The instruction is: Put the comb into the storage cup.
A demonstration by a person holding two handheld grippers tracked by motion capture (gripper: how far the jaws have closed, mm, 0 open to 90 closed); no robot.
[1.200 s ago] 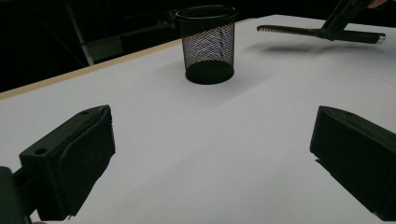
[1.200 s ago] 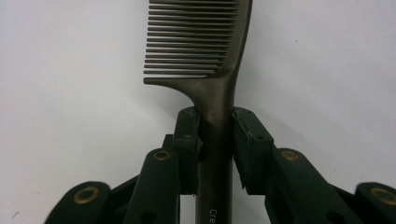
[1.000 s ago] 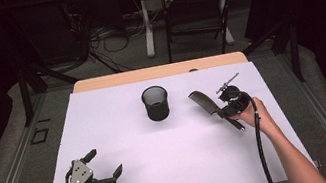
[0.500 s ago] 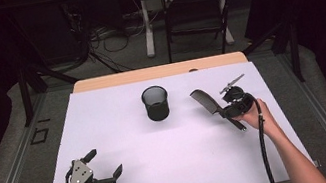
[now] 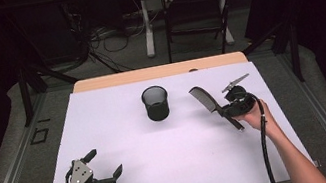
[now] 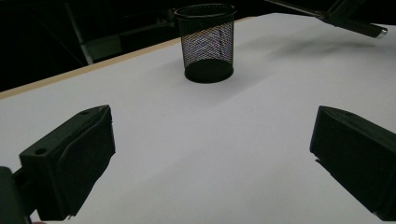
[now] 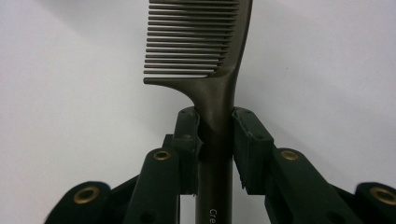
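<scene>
A dark comb (image 5: 204,98) hangs a little above the white table sheet (image 5: 183,159) at the right, teeth end pointing to the far left. My right gripper (image 5: 223,109) is shut on its handle. In the right gripper view the two pads (image 7: 246,135) press on the handle just below the comb's teeth (image 7: 196,42). A black mesh cup (image 5: 156,103) stands upright at the middle back of the sheet, to the left of the comb. My left gripper (image 5: 105,163) rests near the front left, open, with nothing between its fingers (image 6: 88,144). The cup (image 6: 206,42) stands ahead of it.
The wooden table edge (image 5: 157,72) runs along the back of the sheet. Beyond it are table legs and cables on the floor. A cable trails from the right gripper along the person's forearm (image 5: 288,150).
The right gripper with the comb has shifted only slightly. The left gripper has stayed where it was.
</scene>
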